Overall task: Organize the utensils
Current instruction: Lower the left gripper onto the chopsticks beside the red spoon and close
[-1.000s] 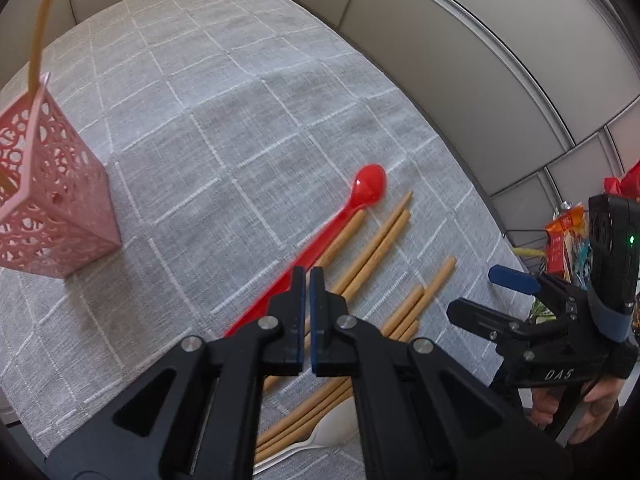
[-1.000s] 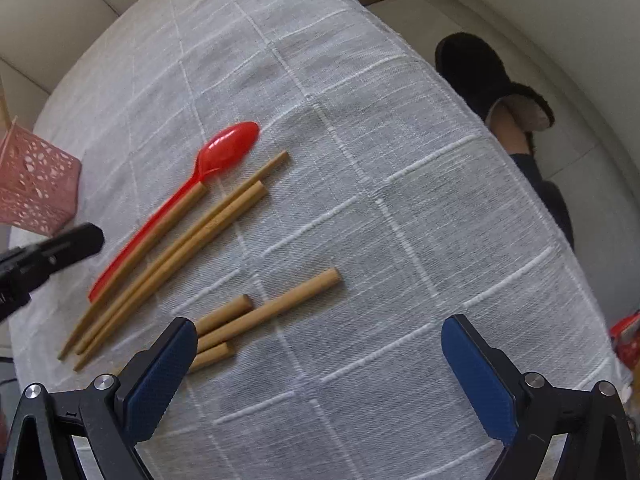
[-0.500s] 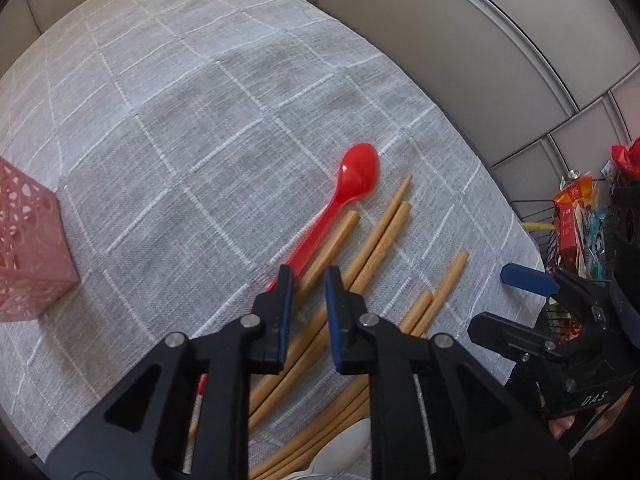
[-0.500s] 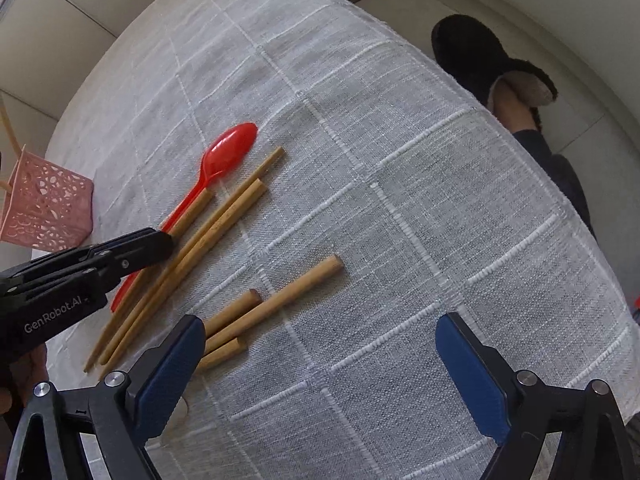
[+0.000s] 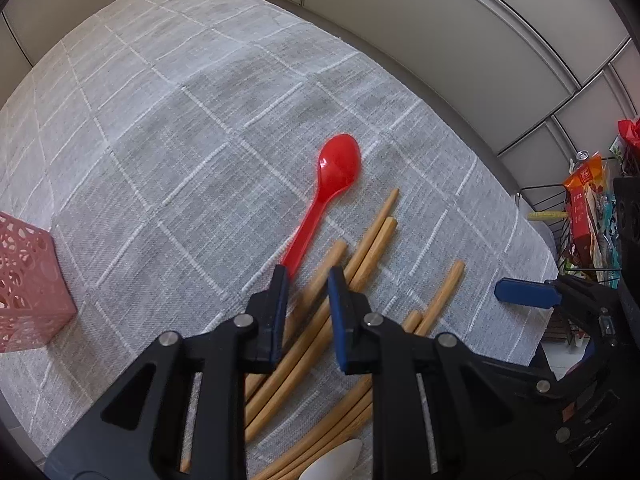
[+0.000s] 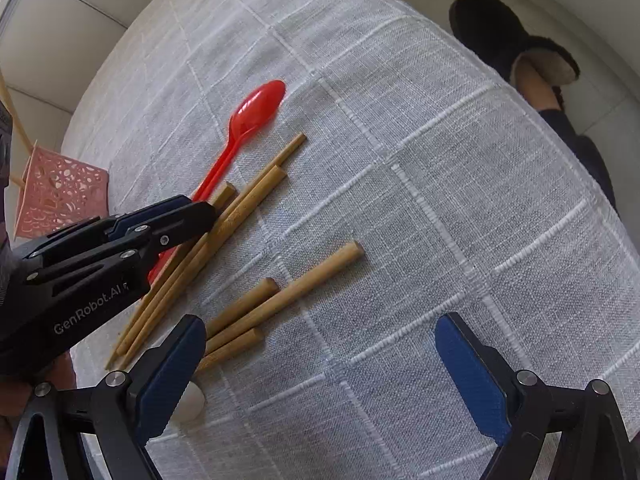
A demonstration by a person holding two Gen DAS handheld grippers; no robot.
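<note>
A red plastic spoon [image 5: 326,196] lies on the grey checked tablecloth [image 5: 180,128], bowl pointing away. Several wooden chopsticks [image 5: 372,240] lie beside it on the right. My left gripper [image 5: 306,280] is partly open and empty, low over the spoon handle and the nearest chopstick; in the right wrist view it [image 6: 192,210] sits over the same spot. My right gripper [image 6: 320,344] is wide open and empty above the shorter chopsticks [image 6: 288,292]. A pink perforated holder [image 5: 24,288] stands at the left, with a chopstick in it in the right wrist view [image 6: 60,196].
A white spoon [image 5: 336,464] lies partly hidden under my grippers at the near edge. A wire rack with snack packets [image 5: 584,208] stands past the table's right edge. A person's slippered foot [image 6: 520,52] is on the floor beyond the table.
My left gripper has moved away from the pink holder toward the spoon and chopsticks, lowered, and opened from shut to a small gap. The right gripper has stayed wide open, drifting slightly.
</note>
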